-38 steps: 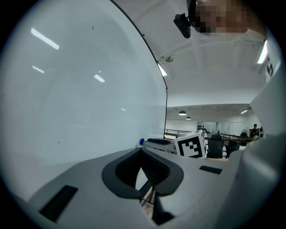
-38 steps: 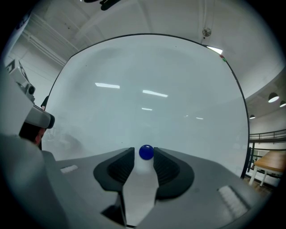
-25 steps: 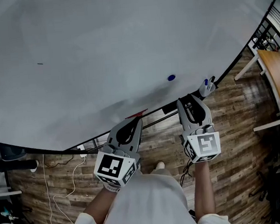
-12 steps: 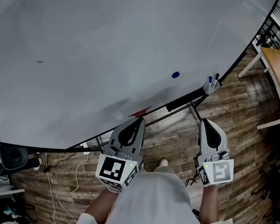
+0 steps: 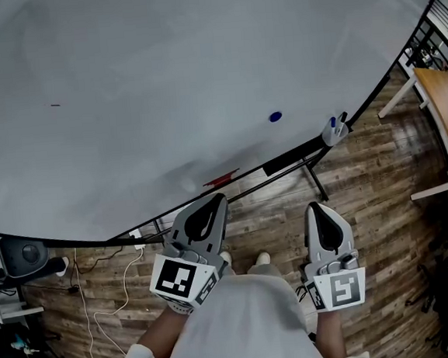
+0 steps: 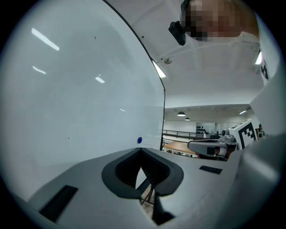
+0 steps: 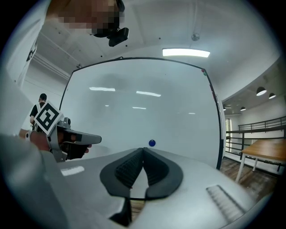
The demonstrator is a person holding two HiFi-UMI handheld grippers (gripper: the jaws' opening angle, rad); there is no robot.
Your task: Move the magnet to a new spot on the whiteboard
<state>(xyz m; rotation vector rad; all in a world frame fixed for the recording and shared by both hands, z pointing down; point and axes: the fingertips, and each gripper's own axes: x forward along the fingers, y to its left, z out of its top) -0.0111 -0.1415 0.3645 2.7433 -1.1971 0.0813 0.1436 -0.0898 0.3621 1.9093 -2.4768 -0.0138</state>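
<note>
Whiteboard (image 5: 161, 78) fills most of your head view, with wood floor (image 5: 382, 199) under your feet; the little blue magnet (image 5: 275, 117) is stuck on the board low down toward its right side, a bit up from the tray and near the marker holder (image 5: 333, 130) at the tray's end; nothing is touching it; what changed: a second ago your right gripper (image 5: 315, 207) was up close under the magnet with its jaws spread wide; now you've pulled it back low beside you, well apart from the board, and the jaws have come together with nothing between them; the right gripper view shows the ribbed pads meeting and the magnet out on the board beyond the tips; your left gripper (image 5: 217, 201) has barely shifted, parked low in front of you, jaws closed on nothing as well; the magnet sits in about the same place on the board across that second; so my read is you've let go and backed off, meaning it's already at its new spot and the move is basically done; if that's not where you wanted it, you'd need to reopen and go back in
</note>
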